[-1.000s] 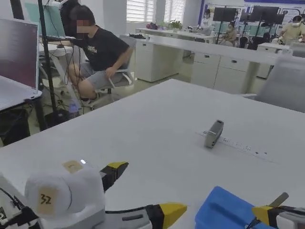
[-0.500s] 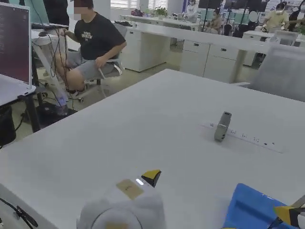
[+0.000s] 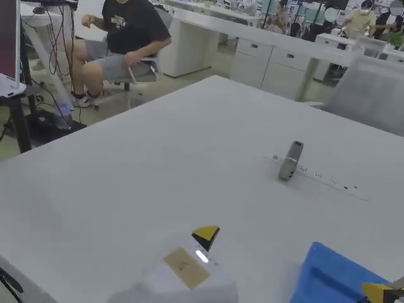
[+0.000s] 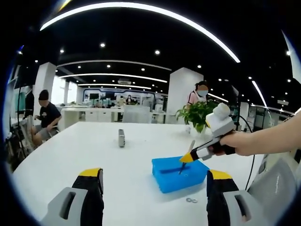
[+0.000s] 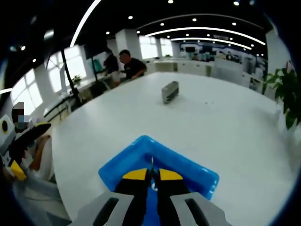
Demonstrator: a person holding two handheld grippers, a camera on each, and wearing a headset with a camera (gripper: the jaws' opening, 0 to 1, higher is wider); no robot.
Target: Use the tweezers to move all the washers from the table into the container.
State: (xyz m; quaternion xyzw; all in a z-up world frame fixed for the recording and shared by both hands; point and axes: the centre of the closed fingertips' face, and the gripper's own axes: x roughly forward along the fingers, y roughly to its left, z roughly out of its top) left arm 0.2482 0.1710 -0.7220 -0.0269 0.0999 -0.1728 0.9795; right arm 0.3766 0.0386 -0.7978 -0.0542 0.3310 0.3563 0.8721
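Left gripper view, L to R: my left gripper has its jaws spread wide, nothing in them. Straight ahead, betw the jaws, I see 1 blue container. Over it, 1 pair of tweezers slants tip-down, long axis rising rightward into the right gripper, whose jaws are clamped tight on the tweezers. Right gripper view agrees: tip is above the container floor. Further right, 2 washers lie flat on the table, side by side, just outside the container's near-right corner, close ahead of the left gripper's right jaw. From the tweezers tip they're across the container wall, toward the left gripper. I judge the pick falls to the right gripper, tho the left sits nearer.
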